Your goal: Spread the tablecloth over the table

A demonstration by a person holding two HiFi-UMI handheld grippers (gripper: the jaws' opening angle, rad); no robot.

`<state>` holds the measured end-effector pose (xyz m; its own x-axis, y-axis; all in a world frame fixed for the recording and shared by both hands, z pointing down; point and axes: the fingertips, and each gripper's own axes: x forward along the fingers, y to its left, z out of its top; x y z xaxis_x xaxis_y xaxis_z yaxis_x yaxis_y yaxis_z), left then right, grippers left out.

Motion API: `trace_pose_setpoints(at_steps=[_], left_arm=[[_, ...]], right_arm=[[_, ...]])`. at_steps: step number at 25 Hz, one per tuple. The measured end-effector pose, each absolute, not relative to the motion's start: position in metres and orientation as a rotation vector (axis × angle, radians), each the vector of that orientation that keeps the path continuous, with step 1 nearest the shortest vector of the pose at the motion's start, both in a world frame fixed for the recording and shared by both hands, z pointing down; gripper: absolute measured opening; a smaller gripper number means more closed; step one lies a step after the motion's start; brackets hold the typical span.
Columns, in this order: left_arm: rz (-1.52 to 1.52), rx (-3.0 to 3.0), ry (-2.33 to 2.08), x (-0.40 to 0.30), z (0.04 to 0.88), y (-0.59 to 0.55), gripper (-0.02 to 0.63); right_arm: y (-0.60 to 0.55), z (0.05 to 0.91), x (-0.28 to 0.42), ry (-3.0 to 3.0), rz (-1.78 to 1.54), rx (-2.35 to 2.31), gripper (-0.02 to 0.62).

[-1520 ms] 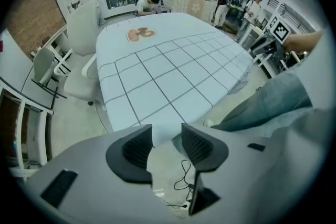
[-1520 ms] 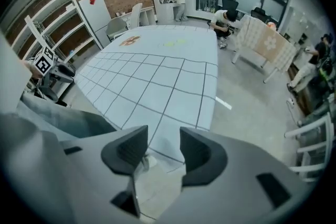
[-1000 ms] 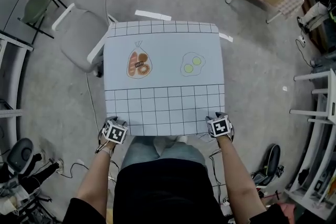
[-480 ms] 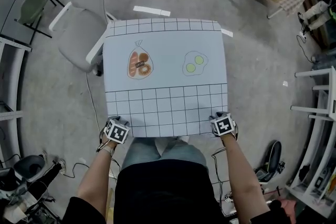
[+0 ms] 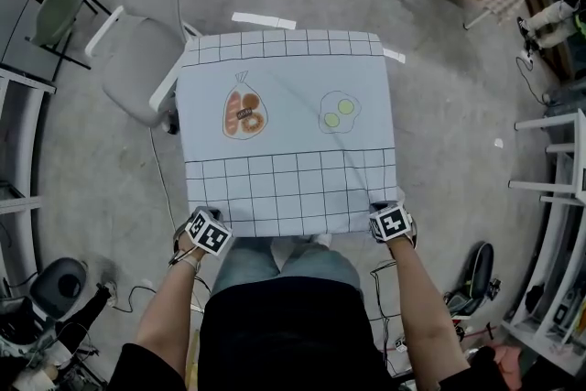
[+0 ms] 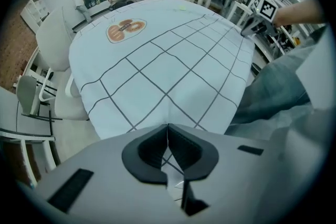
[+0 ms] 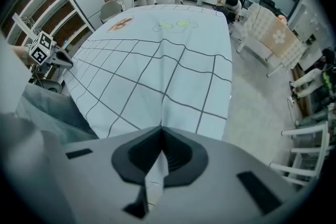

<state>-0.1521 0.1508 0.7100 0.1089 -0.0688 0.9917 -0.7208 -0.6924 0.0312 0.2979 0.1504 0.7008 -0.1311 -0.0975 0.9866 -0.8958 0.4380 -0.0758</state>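
My left gripper (image 6: 167, 135) and right gripper (image 7: 160, 136) have just closed their jaws on the tablecloth's (image 5: 288, 133) near corners. The cloth runs straight ahead of both jaws, so I'd judge squaring it means pulling evenly back.

The tablecloth (image 5: 288, 151) is thin matt cloth — smooth, lightly creased. The left gripper (image 6: 167, 134) and right gripper (image 7: 161, 136) look matt grey plastic, with dark ribbed pads (image 6: 186, 152).
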Motion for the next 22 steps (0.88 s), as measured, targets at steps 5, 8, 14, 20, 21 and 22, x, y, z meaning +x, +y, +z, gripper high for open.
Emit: trace_pose_setpoints(at_steps=[5,8,14,20,21,22], left_arm=[[1.603,1.843,-0.699,-0.152,0.712,0.175,0.015],[1.617,1.83,-0.664,-0.156,0.711,0.176,0.015],[1.62,1.791,-0.617,-0.16,0.711,0.179,0.015],[1.596,1.758,-0.589,-0.16,0.707,0.18,0.015],[1.586,1.757,-0.6,-0.16,0.706,0.18,0.017],[1.579,1.757,-0.614,-0.161,0.706,0.18,0.017]], right_arm=[[0.182,0.703,0.298,-1.54,0.926,0.902,0.009],[0.187,0.702,0.294,-1.533,0.952,0.889,0.009],[0.191,0.701,0.29,-1.525,0.978,0.859,0.009],[0.188,0.696,0.29,-1.529,1.024,0.834,0.01],[0.189,0.696,0.29,-1.532,1.009,0.836,0.011],[0.189,0.696,0.289,-1.535,0.99,0.84,0.012]])
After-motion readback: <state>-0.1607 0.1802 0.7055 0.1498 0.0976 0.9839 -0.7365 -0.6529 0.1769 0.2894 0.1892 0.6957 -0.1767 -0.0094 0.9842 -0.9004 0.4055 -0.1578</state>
